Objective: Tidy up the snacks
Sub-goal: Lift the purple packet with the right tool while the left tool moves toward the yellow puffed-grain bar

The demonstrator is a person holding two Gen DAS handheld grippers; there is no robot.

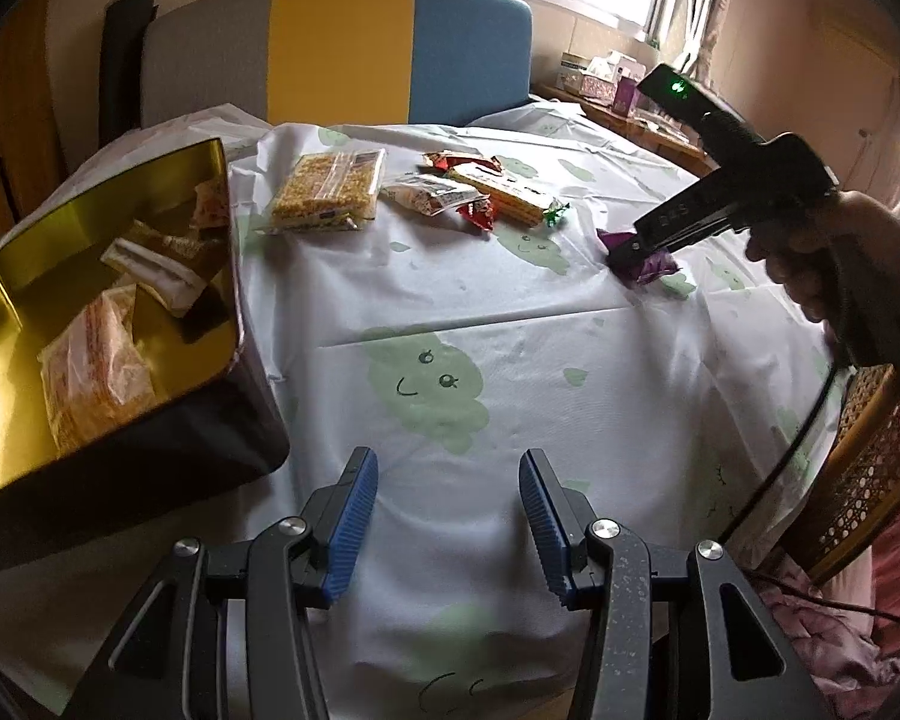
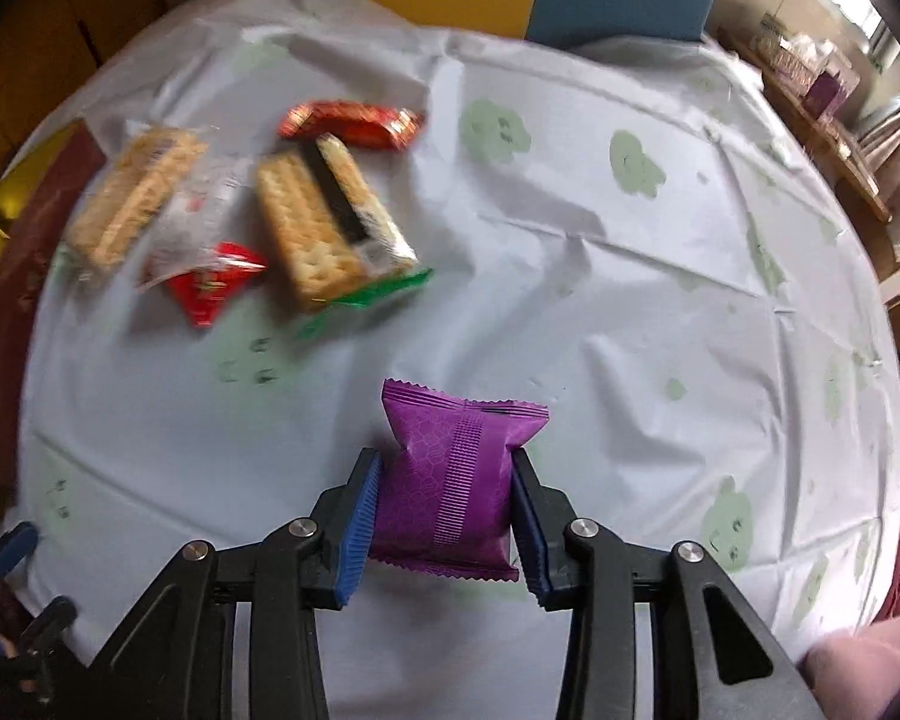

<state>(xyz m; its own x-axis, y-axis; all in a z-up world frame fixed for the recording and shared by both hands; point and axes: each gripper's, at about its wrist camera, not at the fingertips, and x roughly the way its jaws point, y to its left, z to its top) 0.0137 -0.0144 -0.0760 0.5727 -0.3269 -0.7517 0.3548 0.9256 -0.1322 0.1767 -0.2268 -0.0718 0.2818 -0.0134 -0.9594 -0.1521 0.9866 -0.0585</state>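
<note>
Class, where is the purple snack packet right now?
The purple snack packet lies on the tablecloth between the right hand-held gripper's pads, apart from the cracker packs; the left wrist view shows it at right.

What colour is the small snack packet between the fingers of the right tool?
Purple, with a faint embossed pattern; the snack packet shows best in the right wrist view.

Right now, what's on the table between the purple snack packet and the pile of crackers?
Nothing but bare tablecloth. The right wrist view shows an open stretch between the purple packet and the cracker pile.
</note>
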